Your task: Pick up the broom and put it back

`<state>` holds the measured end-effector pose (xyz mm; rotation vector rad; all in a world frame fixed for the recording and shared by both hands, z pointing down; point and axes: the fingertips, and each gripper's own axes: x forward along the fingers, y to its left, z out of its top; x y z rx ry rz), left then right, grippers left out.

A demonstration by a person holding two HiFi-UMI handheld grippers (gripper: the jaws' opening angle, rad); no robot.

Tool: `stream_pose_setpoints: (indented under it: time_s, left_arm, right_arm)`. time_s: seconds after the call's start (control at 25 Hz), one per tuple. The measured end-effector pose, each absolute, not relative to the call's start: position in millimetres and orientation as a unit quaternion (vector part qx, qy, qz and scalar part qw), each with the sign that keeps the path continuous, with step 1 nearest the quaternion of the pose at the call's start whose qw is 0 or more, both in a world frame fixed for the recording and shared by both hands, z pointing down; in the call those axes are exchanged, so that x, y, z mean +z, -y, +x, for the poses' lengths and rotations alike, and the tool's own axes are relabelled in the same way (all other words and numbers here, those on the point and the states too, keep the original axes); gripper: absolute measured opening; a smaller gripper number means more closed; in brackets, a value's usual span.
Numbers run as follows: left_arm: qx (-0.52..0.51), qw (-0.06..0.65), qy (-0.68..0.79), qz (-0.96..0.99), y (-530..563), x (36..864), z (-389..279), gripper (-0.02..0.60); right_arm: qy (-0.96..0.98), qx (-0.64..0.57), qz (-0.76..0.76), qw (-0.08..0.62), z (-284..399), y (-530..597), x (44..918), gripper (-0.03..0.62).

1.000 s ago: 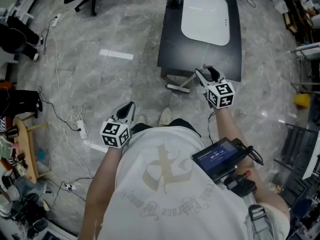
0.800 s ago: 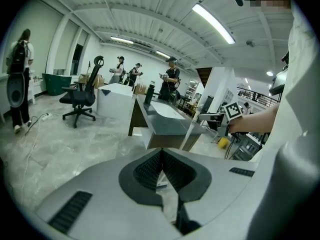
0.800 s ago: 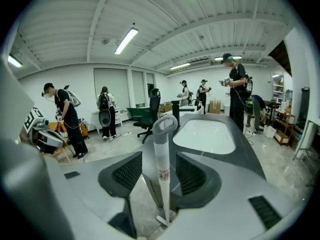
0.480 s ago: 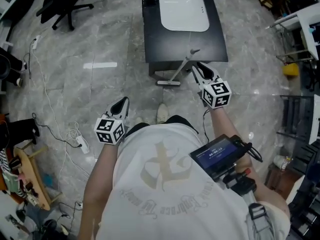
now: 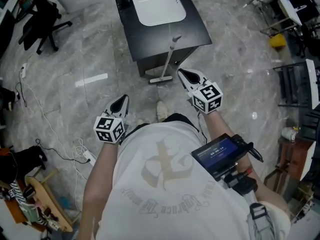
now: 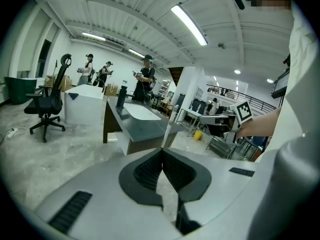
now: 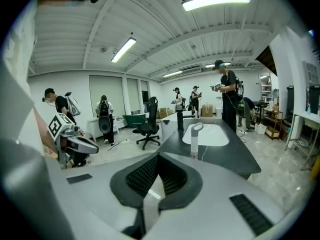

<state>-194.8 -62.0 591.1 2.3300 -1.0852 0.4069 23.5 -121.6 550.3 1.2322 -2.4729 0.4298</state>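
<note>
The broom (image 5: pixel 167 59) leans upright against the near side of the black table (image 5: pixel 195 29), its head (image 5: pixel 161 80) on the floor. In the right gripper view its white handle with a loop top (image 7: pixel 195 143) stands just beyond my jaws. My right gripper (image 5: pixel 184 74) hangs a little right of the broom head, apart from it. Its jaws have just been closing with nothing between them and are now shut (image 7: pixel 157 155). My left gripper (image 5: pixel 123 103) is shut and empty over the floor to the left, and the broom handle (image 6: pixel 168 133) shows past its tips (image 6: pixel 162 150).
A white board (image 5: pixel 157 6) lies on the table. An office chair (image 5: pixel 42 19) stands at the far left, and cables (image 5: pixel 30 99) trail over the floor. A yellow object (image 5: pixel 278 40) and metal racks (image 5: pixel 300 84) are on the right. Several people stand in the background.
My right gripper has drawn back from the broom handle and its jaws have shut empty. The broom stays leaning on the table. The head view has swung, and the left gripper has barely moved.
</note>
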Motion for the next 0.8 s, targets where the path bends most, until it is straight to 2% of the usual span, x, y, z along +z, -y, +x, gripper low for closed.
stream_pose_setpoints:
  time_s: [0.8]
  left_arm:
    - [0.172,0.25,0.319,0.898,17.5,590.9,-182.1,0.012]
  right_arm:
    - [0.862,0.188,0.446,0.149,-5.1,10.9,561.0,0.017]
